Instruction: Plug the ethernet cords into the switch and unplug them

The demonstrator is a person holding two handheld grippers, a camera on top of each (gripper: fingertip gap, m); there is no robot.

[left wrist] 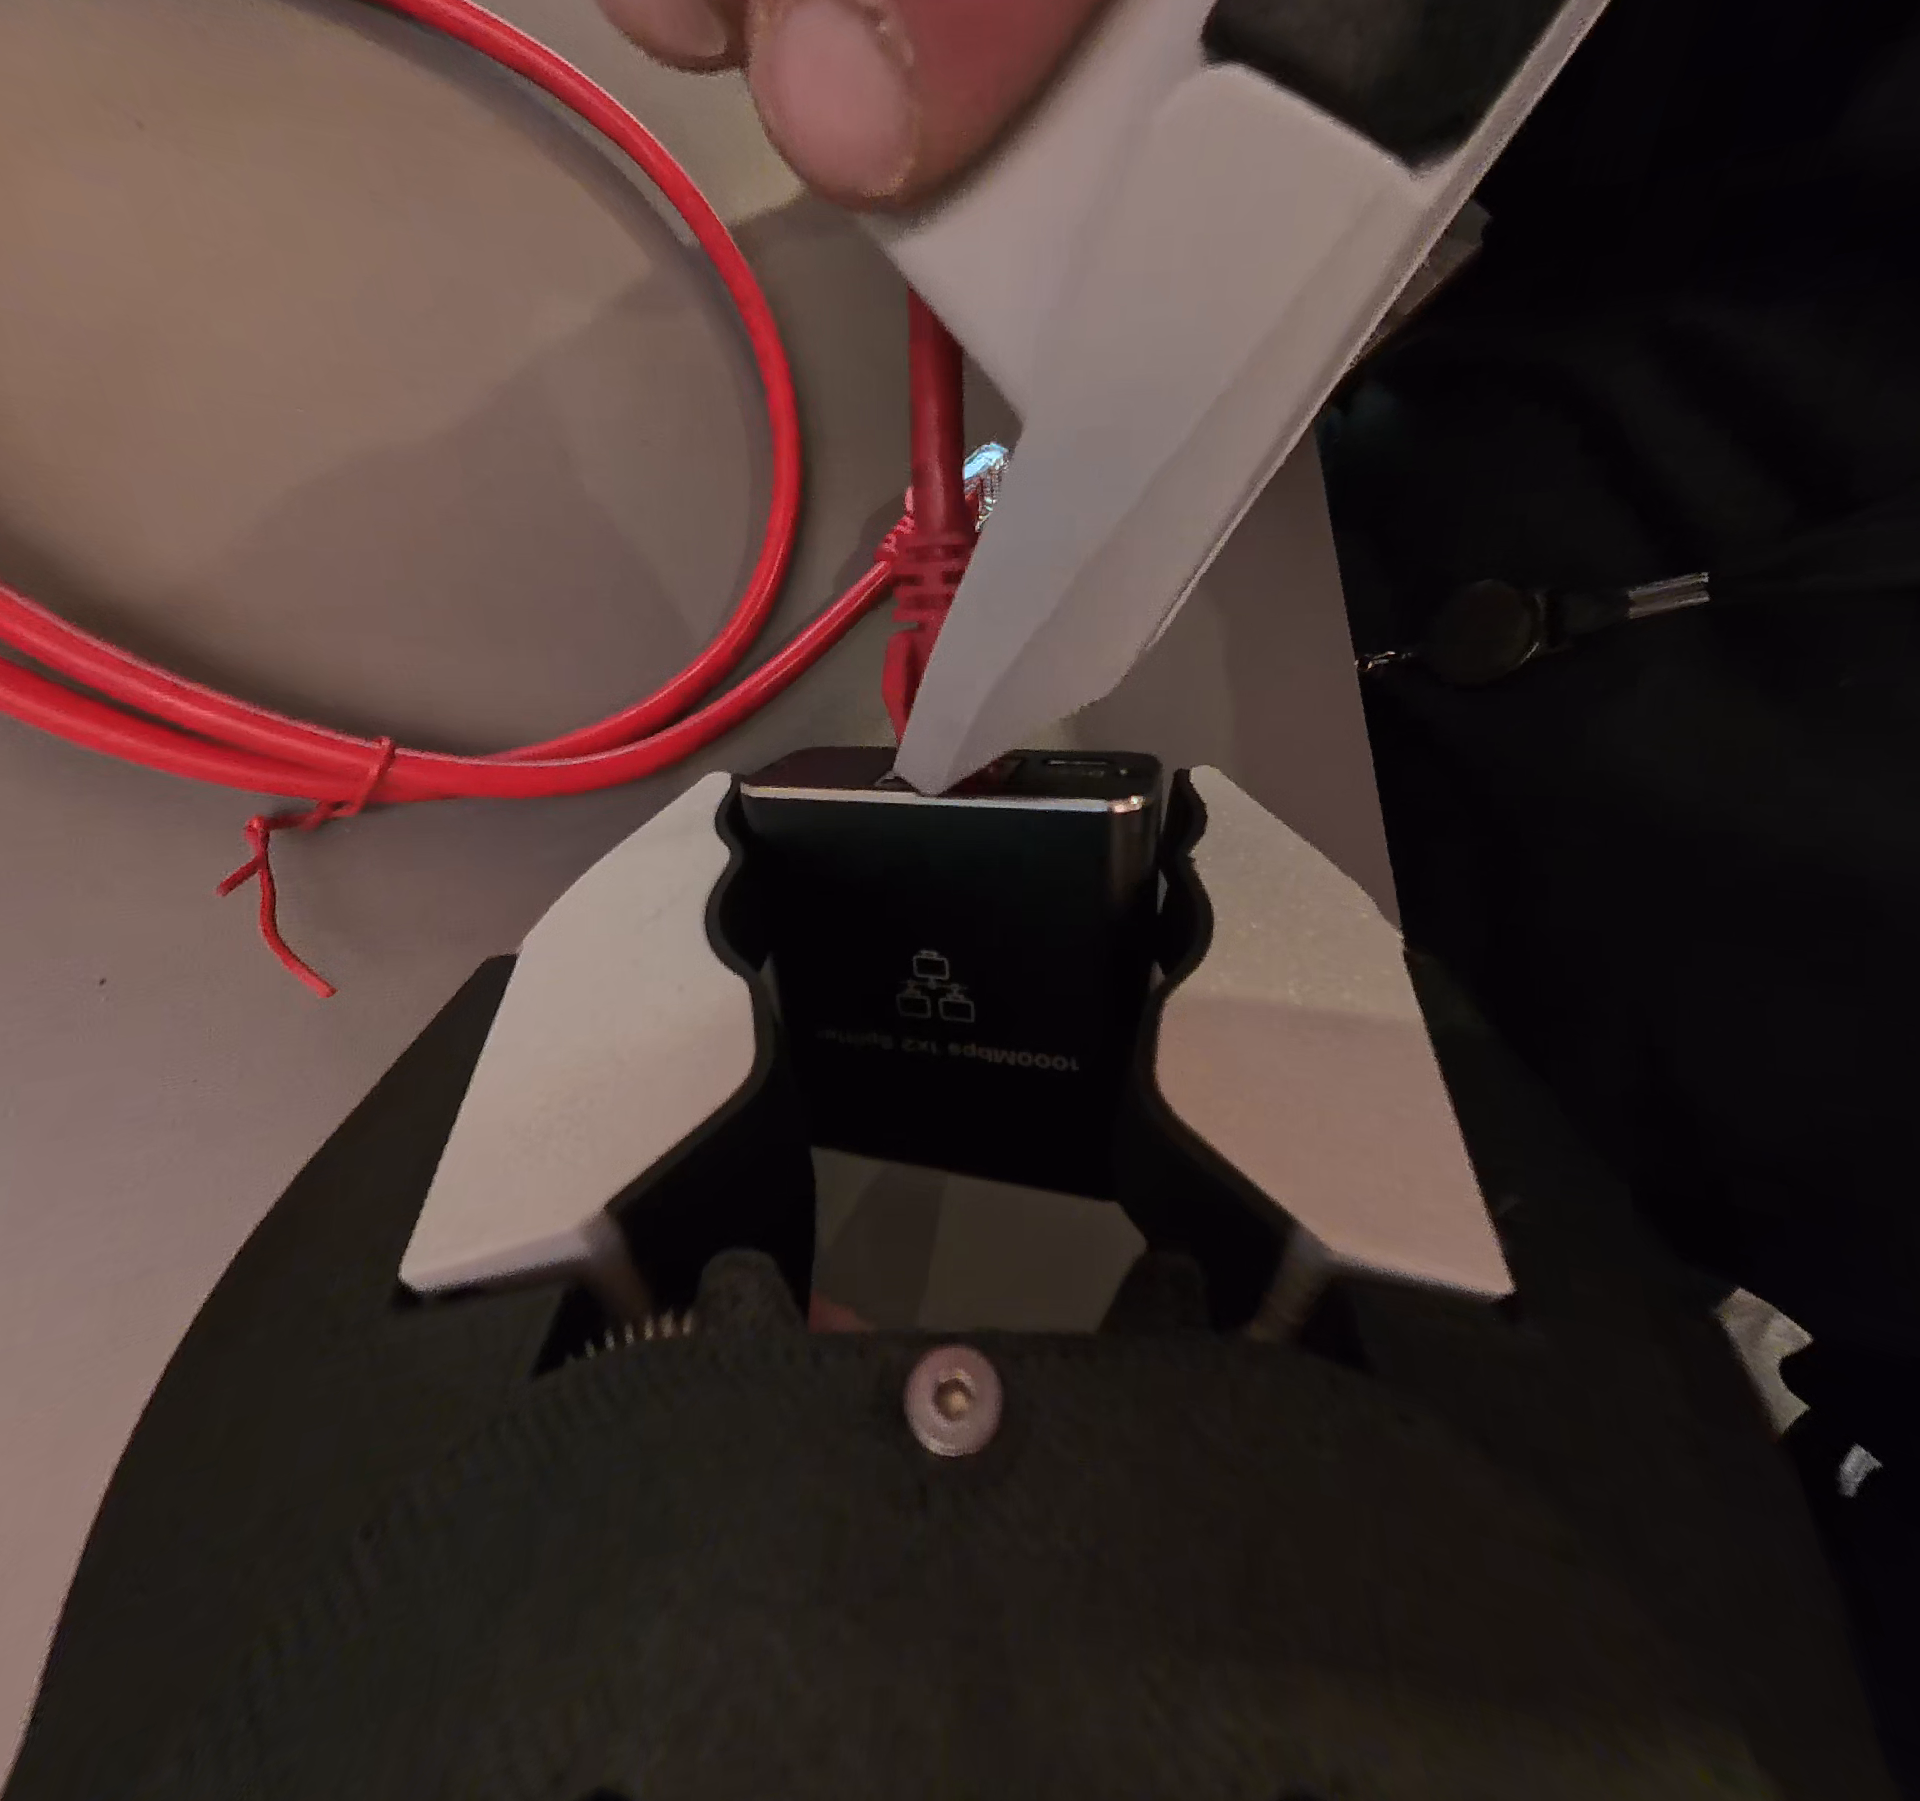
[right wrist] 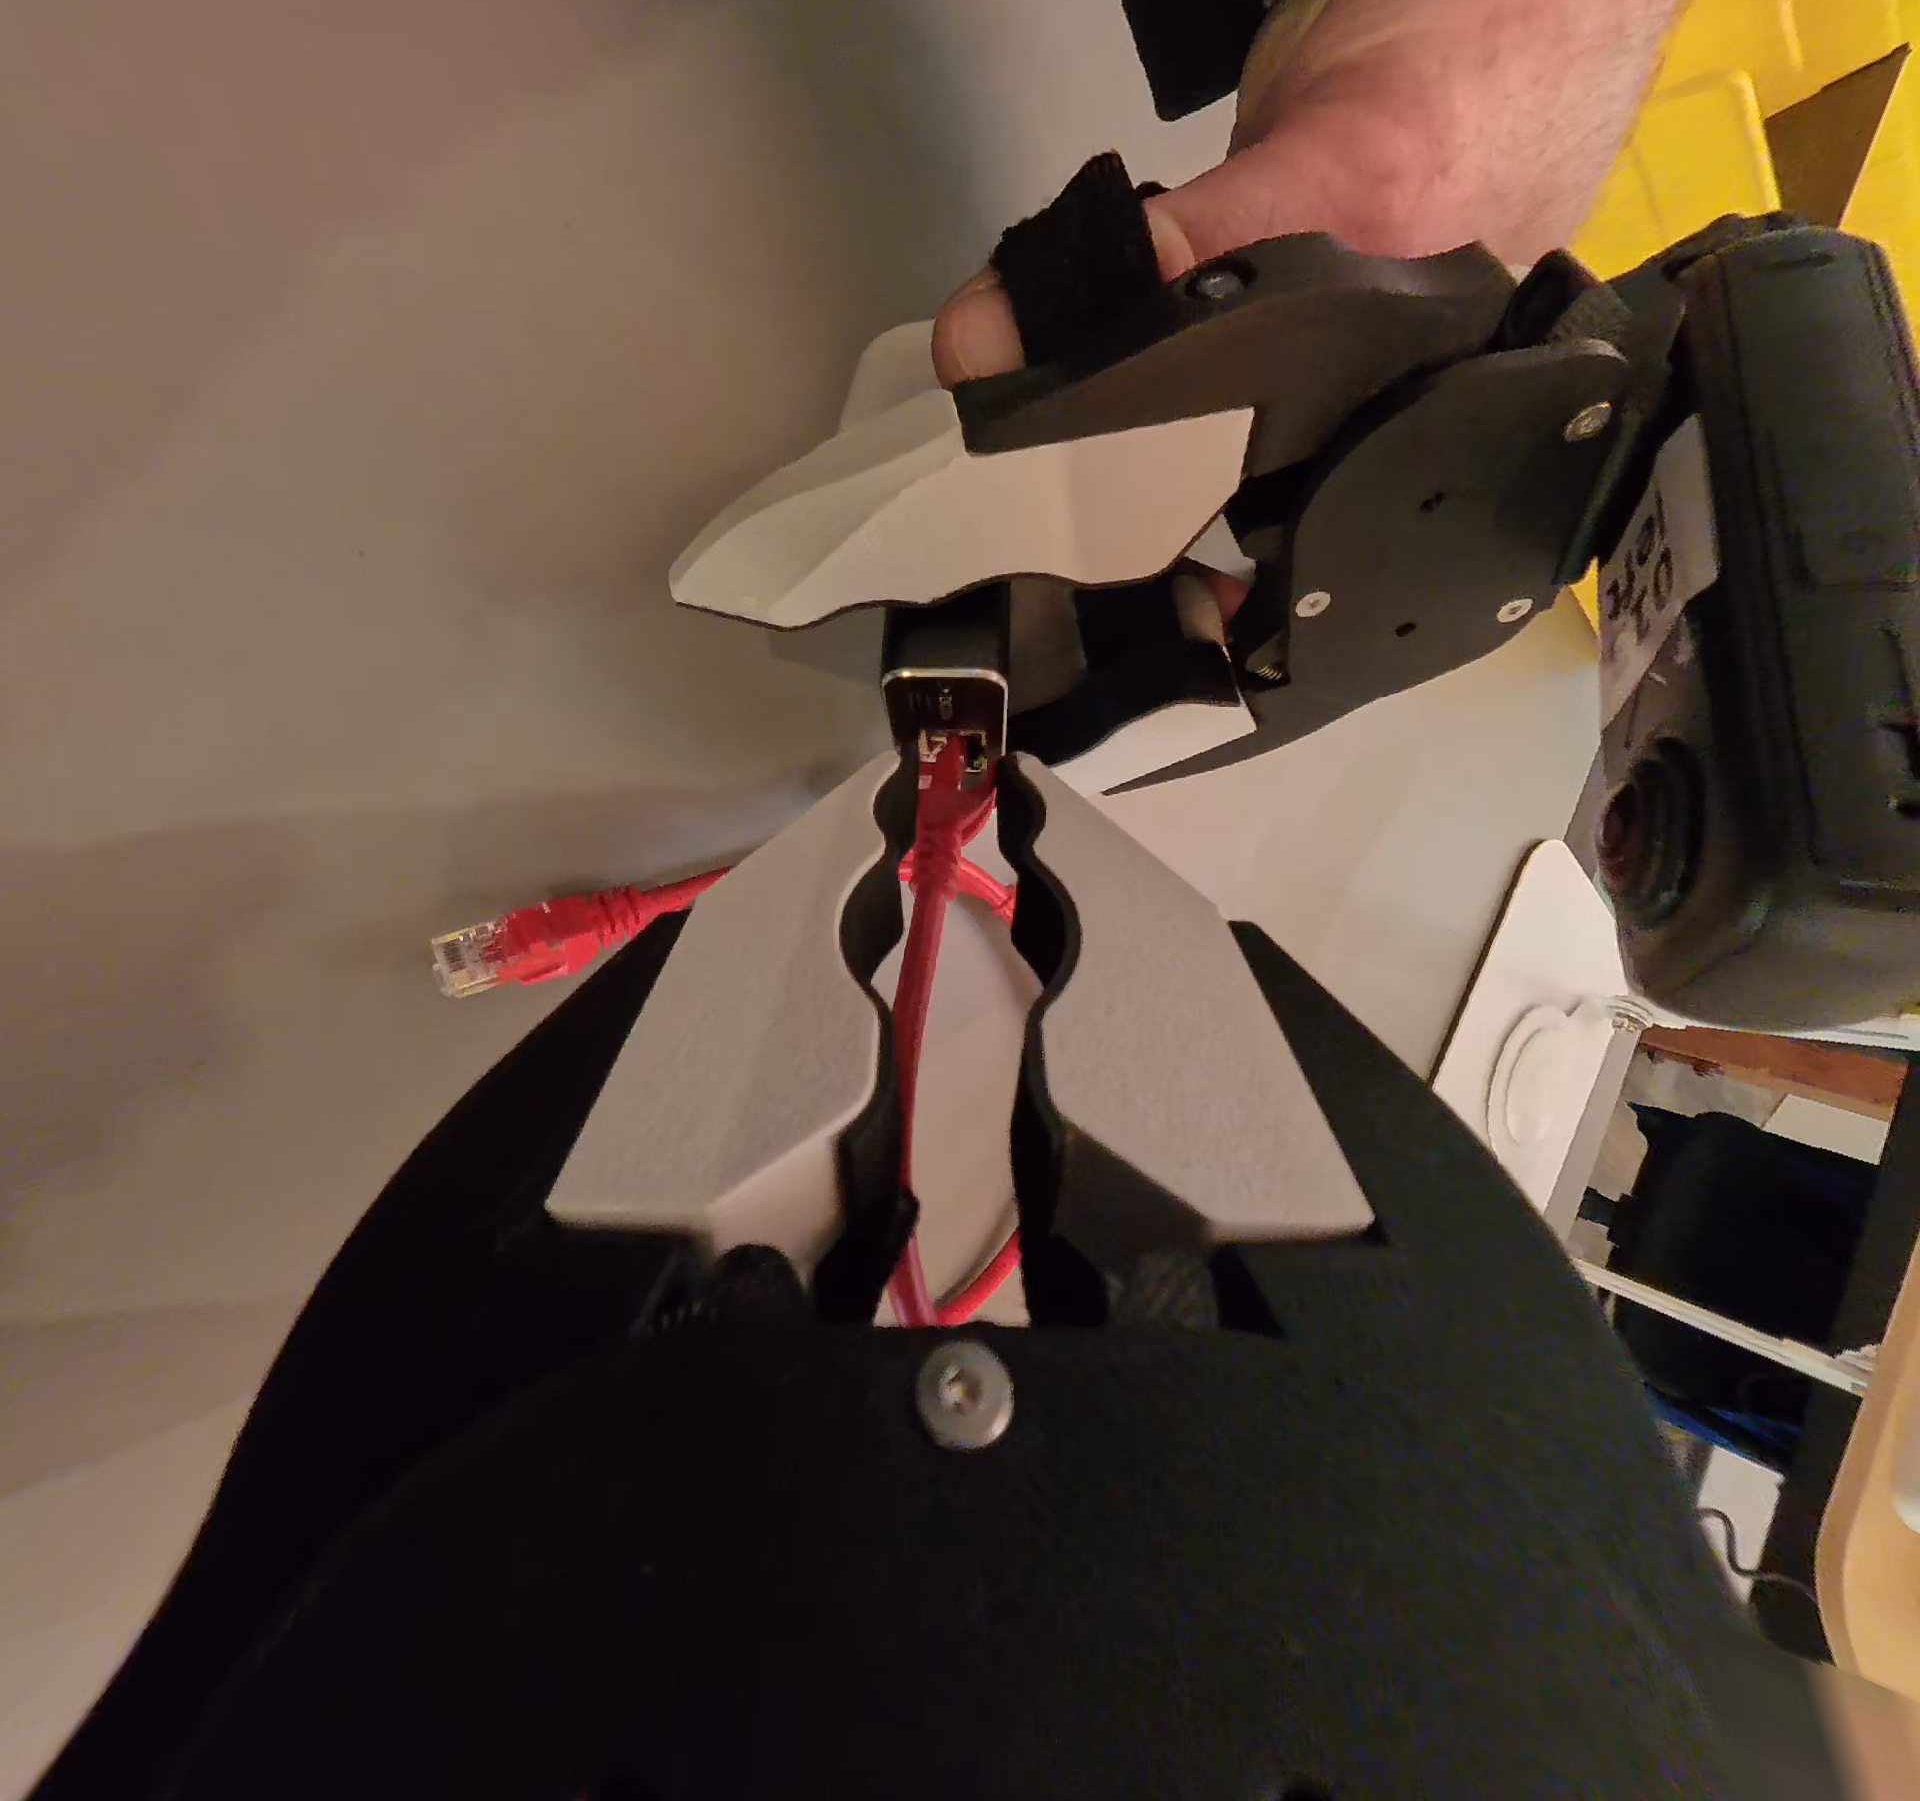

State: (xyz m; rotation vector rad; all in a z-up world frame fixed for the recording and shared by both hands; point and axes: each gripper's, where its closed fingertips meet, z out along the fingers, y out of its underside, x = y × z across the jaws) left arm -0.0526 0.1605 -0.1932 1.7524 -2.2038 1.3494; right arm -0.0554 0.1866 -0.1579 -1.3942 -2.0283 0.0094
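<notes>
Gripping the black switch (left wrist: 951, 972) by its sides, the left gripper (left wrist: 951, 816) had its fingers (left wrist: 613, 1024) clenched on the casing, holding it above the pale tabletop (left wrist: 312, 401) with the port face turned away from its camera. In the right wrist view a bare hand (right wrist: 1403, 120), with a black strap over the thumb, carried that gripper from above.

The right gripper (right wrist: 951, 795) met the switch head-on, its fingers (right wrist: 748, 1024) narrowed around the red plug (right wrist: 940, 785) seated in one port; whether they actually pinched the plug or only flanked it could not be told. From the left view a white finger of that gripper covered the port, so the plug's seating was hidden there, and fingertips (left wrist: 842, 89) of the hand on it were cut off at the top edge.

A red cord (left wrist: 520, 297) lay looped on the tabletop, bound with a red twist tie (left wrist: 364, 775). Its free plug (right wrist: 499, 941) rested loose beside the right gripper. Yellow bins (right wrist: 1766, 68) and a white shelf (right wrist: 1538, 1024) stood beyond.
</notes>
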